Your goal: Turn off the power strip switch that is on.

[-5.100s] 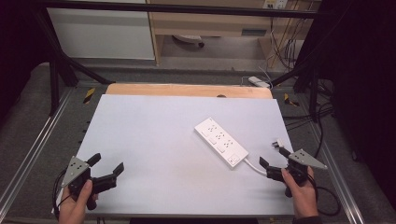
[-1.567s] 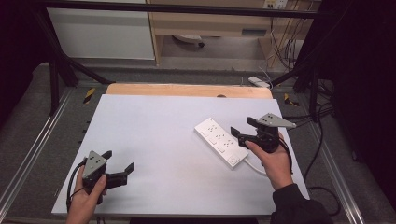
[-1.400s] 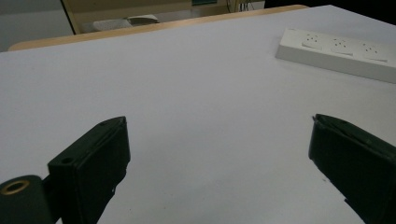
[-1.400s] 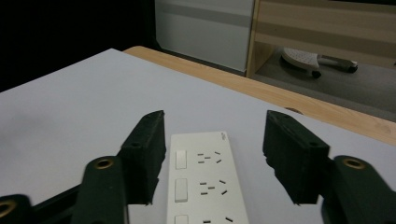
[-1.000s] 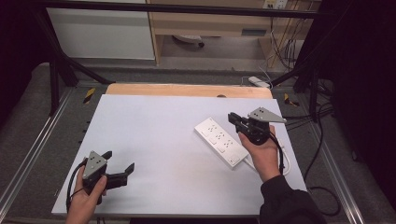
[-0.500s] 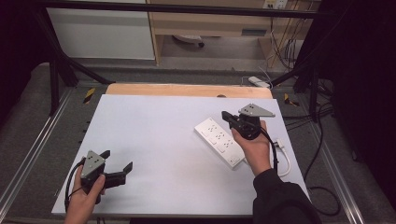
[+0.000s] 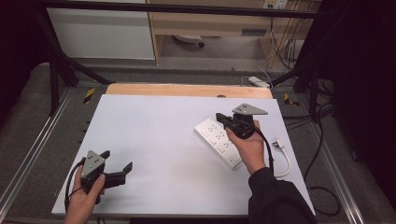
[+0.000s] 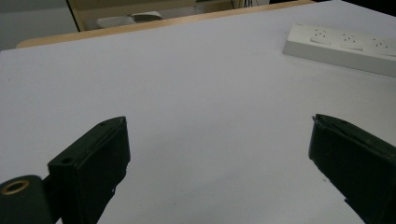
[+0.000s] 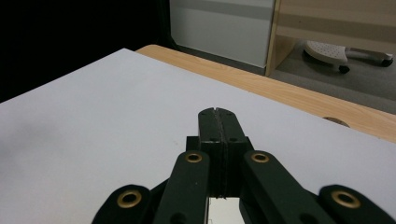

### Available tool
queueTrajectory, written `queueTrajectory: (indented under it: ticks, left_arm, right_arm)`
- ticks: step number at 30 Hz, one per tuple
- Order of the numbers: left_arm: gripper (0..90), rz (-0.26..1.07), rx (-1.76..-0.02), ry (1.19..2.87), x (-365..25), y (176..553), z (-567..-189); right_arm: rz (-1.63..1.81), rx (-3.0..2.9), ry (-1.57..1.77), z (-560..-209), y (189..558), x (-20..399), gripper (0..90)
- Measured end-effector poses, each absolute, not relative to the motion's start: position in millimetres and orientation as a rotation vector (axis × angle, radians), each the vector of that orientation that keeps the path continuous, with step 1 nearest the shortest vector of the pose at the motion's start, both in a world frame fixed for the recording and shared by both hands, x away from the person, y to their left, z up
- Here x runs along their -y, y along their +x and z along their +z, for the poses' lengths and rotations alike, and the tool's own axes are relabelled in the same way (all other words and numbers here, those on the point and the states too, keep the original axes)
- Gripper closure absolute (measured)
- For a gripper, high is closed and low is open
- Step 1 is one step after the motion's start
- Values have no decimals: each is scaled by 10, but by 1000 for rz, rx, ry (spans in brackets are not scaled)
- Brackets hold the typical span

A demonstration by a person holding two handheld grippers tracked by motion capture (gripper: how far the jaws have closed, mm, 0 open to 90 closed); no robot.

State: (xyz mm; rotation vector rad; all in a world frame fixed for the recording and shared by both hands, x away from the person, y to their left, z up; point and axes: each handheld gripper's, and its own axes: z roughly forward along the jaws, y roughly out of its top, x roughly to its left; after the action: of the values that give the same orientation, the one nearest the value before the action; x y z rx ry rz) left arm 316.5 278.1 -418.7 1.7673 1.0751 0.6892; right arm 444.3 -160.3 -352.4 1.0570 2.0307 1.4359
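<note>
White plastic six-socket power strip (image 7: 218,142) lies right of centre on white table (image 7: 154,135). Right gripper (image 7: 222,119), jaws pressed together, empty, hovers over strip's far end, likely to push. Left gripper (image 7: 119,164) rests near-left, jaws wide, idle.

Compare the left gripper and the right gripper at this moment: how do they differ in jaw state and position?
The left gripper has its jaws spread wide with nothing between them; the right gripper has its jaws pressed together, empty. The left gripper sits near the table's front left corner, far from the power strip; the right gripper is over the strip's far end. Both are black, hand-held, and carry a grey three-cornered plate.
</note>
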Motion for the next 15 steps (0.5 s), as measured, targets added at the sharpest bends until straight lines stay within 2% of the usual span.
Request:
queueTrajectory:
  ticks: [15]
  left_arm:
    - [53, 692, -1089, 1768, -2803, 3159, -4193]
  right_arm:
    - [1426, -2039, 1092, -3641, 4621, 1478, 900]
